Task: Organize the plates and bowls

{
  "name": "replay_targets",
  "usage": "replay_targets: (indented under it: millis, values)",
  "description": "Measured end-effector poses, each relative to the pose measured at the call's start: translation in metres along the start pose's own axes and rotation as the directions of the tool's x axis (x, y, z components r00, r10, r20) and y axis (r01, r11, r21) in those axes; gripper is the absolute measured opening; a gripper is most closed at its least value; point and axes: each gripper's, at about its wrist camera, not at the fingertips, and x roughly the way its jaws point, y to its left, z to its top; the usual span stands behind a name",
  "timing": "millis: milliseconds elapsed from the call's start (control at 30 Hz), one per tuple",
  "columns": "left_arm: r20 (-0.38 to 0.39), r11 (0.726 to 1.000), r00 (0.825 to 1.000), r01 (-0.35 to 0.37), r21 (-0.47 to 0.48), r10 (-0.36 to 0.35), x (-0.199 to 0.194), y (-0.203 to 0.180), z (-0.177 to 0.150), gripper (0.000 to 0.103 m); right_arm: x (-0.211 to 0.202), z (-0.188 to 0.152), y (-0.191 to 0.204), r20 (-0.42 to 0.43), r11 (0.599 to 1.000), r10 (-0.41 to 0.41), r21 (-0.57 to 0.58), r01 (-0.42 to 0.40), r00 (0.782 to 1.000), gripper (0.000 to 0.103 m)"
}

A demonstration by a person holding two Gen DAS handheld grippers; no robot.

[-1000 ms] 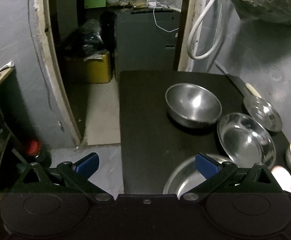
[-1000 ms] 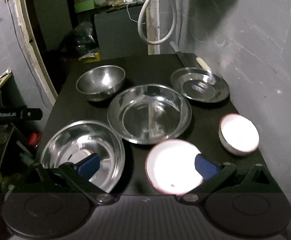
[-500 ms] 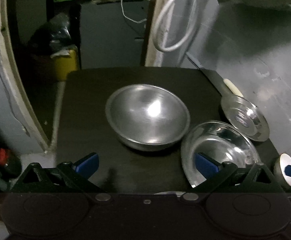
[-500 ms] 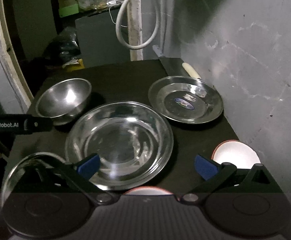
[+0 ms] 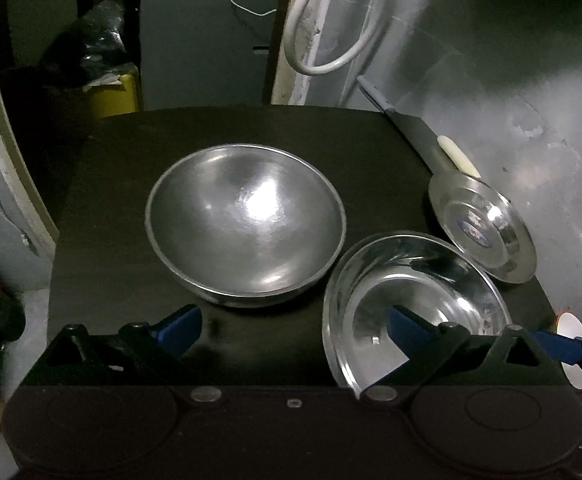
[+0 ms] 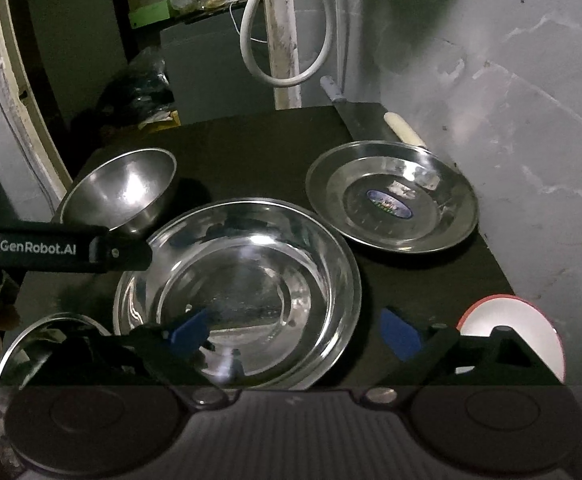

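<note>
Bowls and plates sit upright on the dark table (image 6: 259,148): cut-off bowl (image 6: 35,336) at 8 o'clock, deep bowl (image 6: 123,188) at 10, wide bowl (image 6: 239,292) centre, plate (image 6: 391,196) at 2, white bowl (image 6: 511,320) half hidden at 4. Left hand-held gripper (image 5: 291,324) and right hand-held gripper (image 6: 295,332) both gape, empty.

I am working in what is looking like a rough back room of a home, serving as a makeshift kitchen. Steel bowls (image 5: 245,236) and plates (image 6: 391,196) are sitting on a black tabletop (image 5: 251,128) pushed against a patchy, scuffed grey wall (image 6: 511,100). A white hose (image 5: 323,40) is hanging looped on a peeling doorpost (image 6: 283,40). Beyond the doorway, a dark cabinet (image 5: 203,40) is carrying clutter, with a yellow bin (image 5: 115,94) and black bags (image 5: 95,48) lying beside it. A knife (image 6: 403,130) is lying along the wall.
</note>
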Motion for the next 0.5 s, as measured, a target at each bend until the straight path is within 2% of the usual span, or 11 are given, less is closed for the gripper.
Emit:
replay_targets:
  millis: [133,433,500]
  values:
    - [-0.026,1.000,1.000,0.016,-0.003,-0.016,0.006,-0.002,0.000,0.089,0.006,0.003,0.001,-0.016,1.000,0.008,0.009,-0.007,1.000,0.084]
    - [-0.051,0.999,0.997,0.050,0.004,-0.049,0.013,-0.008,-0.003,0.071,0.015,0.001,-0.005,-0.040,0.999,0.016,0.046,-0.014,0.999,0.080]
    - [-0.057,0.998,0.997,0.055,0.007,-0.054,0.015,-0.009,-0.003,0.063,0.016,0.000,-0.006,-0.045,0.998,0.019,0.060,-0.017,0.999,0.077]
